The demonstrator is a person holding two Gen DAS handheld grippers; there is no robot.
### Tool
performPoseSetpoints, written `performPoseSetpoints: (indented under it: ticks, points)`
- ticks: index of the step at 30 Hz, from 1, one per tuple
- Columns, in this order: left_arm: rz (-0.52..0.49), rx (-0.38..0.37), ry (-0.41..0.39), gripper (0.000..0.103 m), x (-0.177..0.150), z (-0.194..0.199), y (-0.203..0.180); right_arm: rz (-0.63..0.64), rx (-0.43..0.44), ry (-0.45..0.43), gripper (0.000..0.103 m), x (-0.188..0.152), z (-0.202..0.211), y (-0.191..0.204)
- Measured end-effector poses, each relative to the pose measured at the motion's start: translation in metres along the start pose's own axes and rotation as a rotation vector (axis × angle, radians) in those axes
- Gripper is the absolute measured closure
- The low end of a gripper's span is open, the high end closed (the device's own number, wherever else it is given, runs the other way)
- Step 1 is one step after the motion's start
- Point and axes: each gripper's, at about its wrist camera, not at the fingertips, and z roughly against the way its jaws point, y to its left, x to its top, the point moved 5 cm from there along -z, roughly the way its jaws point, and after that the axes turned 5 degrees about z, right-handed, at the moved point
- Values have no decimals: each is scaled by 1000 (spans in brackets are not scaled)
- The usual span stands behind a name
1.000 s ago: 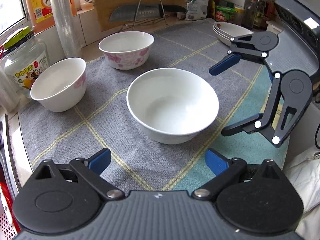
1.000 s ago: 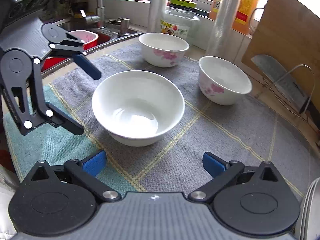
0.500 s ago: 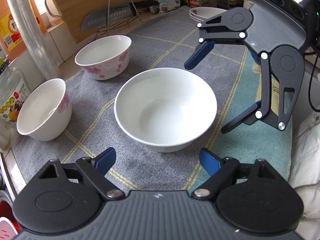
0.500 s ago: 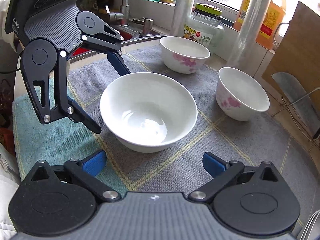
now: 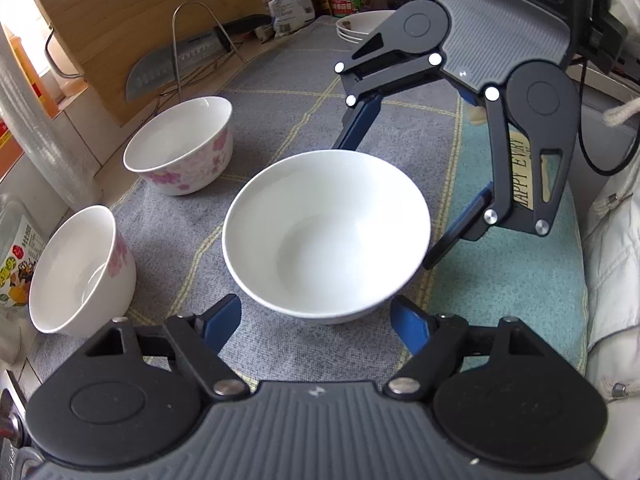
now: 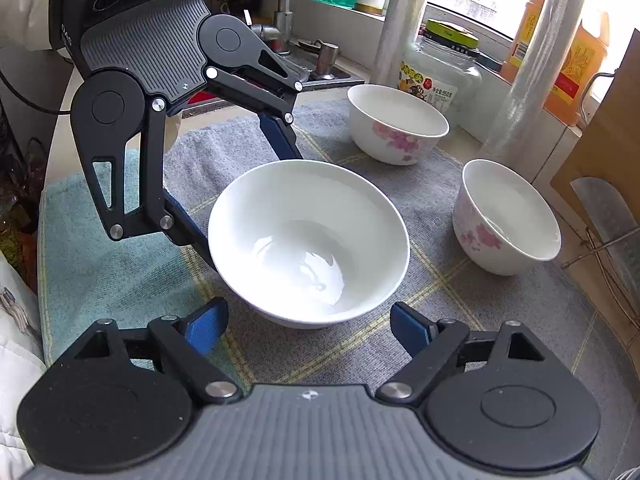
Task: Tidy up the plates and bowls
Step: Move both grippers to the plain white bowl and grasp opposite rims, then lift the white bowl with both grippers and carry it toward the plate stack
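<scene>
- The left gripper (image 5: 316, 316) has its two blue fingers (image 5: 222, 320) apart, one on each side of the plain white bowl (image 5: 326, 232); its jaws have just been closing, and I cannot tell if the pads already touch the bowl.
- The right gripper (image 6: 308, 320) also has its jaws apart around the same bowl (image 6: 308, 236); they too have just been closing, and contact cannot be judged here either.
- The plain white bowl is directly in front of each gripper, near its fingertips, standing upright and empty on the grey checked cloth (image 5: 288, 120) that covers the surface.
- From the left gripper, the right gripper (image 5: 400, 184) reaches the far right side of the bowl, with one finger behind the rim and one beside it.
- Further ahead and to the left of the left gripper stand two flowered bowls (image 5: 180, 146), apart from each other and from the plain one.
- Far ahead of the left gripper, at the cloth's end, there is a small stack of plates (image 5: 360, 26).
- Far ahead and to the left, a wooden cutting board (image 5: 132, 20) leans with a cleaver (image 5: 176, 64) before it.
</scene>
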Motion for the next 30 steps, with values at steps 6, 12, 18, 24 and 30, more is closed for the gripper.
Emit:
performPoseSetpoints:
  ticks: [6,12,18,24,30]
  points:
    - [-58,-28,-13,27,2,0,-1,7,11,-5,17,3,-3,-3]
    - [-70,-48,-5,30,3,0,-1,16,7,-5,18,6,-2,0]
    - [-76,-53,-4,30,5,0,-1,16,5,-3,18,7,2,0]
    - [-84,-46,-7,30,10,3,-2,20,0,-4,18,8,7,0]
    - [-100,-44,-13,30,20,3,-8,14,-19,-3,18,1,18,-2]
